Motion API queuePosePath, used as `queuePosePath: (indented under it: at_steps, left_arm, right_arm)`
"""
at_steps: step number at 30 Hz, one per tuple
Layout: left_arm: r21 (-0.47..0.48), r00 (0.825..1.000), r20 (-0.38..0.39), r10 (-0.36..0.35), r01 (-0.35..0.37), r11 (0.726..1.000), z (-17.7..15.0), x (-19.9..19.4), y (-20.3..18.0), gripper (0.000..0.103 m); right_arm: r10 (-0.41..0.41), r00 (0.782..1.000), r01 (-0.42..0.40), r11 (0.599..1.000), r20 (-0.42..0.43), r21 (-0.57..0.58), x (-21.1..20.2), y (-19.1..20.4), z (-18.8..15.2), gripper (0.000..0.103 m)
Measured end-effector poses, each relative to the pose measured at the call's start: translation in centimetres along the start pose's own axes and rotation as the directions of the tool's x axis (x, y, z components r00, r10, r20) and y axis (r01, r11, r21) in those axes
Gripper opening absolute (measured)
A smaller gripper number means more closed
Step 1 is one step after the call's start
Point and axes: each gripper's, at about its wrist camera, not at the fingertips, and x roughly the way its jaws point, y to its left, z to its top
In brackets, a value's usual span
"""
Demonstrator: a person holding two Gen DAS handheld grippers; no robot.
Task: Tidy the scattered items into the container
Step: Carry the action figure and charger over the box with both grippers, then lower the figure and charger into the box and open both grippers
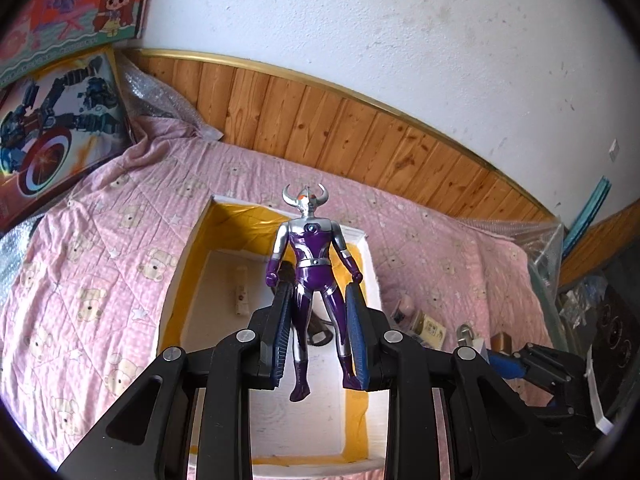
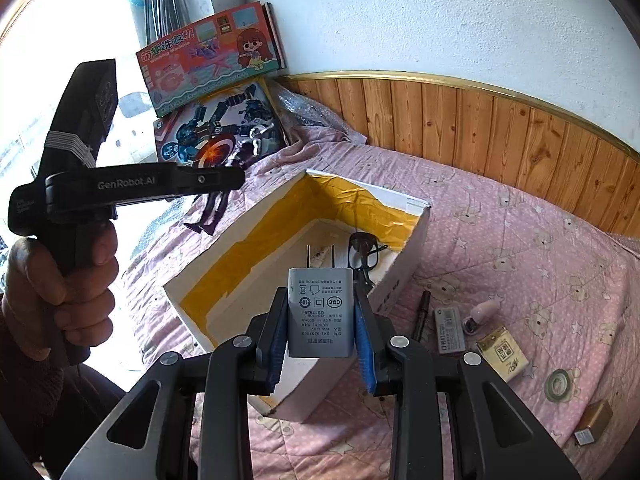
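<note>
I had my left claw (image 1: 320, 320) clamped on one purple and silver figure (image 1: 310, 280), its long axis upright along the fingers, hanging centre frame directly above the open box (image 1: 188, 264), which filled the middle of that view. My right claw (image 2: 322, 320) gripped one grey charger (image 2: 320, 312), prongs pointing up-frame toward the same box (image 2: 400, 280), whose opening lay just above and beyond it. Both loads seemed near release, the left one better placed over the opening. Inside the box I counted one pair of glasses (image 2: 364, 252). On the bed (image 2: 520, 240), at lower right, about seven small items were scattered loose, among them one pen (image 2: 422, 314) and one tape roll (image 2: 559, 385).
</note>
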Motion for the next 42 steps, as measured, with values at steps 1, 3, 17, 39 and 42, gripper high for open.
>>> queuePosePath:
  at_steps: [1, 3, 17, 39, 42]
  left_arm:
    - [0.000, 1.000, -0.008, 0.007, -0.007, 1.000, -0.1, 0.3, 0.2, 0.027]
    - [0.003, 1.000, -0.023, 0.020, -0.020, 1.000, -0.2, 0.8, 0.6, 0.027]
    - [0.063, 0.979, -0.160, 0.128, -0.119, 0.991, -1.1, 5.8, 2.6, 0.027]
    - [0.192, 0.891, -0.334, 0.307, -0.255, 0.948, -3.6, 13.4, 3.5, 0.028]
    - [0.192, 0.885, -0.346, 0.312, -0.258, 0.947, -3.6, 13.7, 3.6, 0.028]
  right_arm:
    - [0.003, 1.000, -0.003, 1.000, -0.001, -0.005, 0.3, 0.4, 0.2, 0.032]
    - [0.013, 1.000, -0.013, 1.000, -0.006, -0.011, 1.1, 1.0, 0.6, 0.032]
    - [0.020, 0.990, -0.033, 0.996, -0.139, -0.086, 7.9, 3.2, 1.2, 0.032]
    - [-0.039, 0.908, -0.052, 0.978, -0.417, -0.204, 15.9, 3.5, 0.2, 0.032]
    - [-0.049, 0.892, -0.050, 0.977, -0.449, -0.206, 16.8, 3.3, 0.0, 0.032]
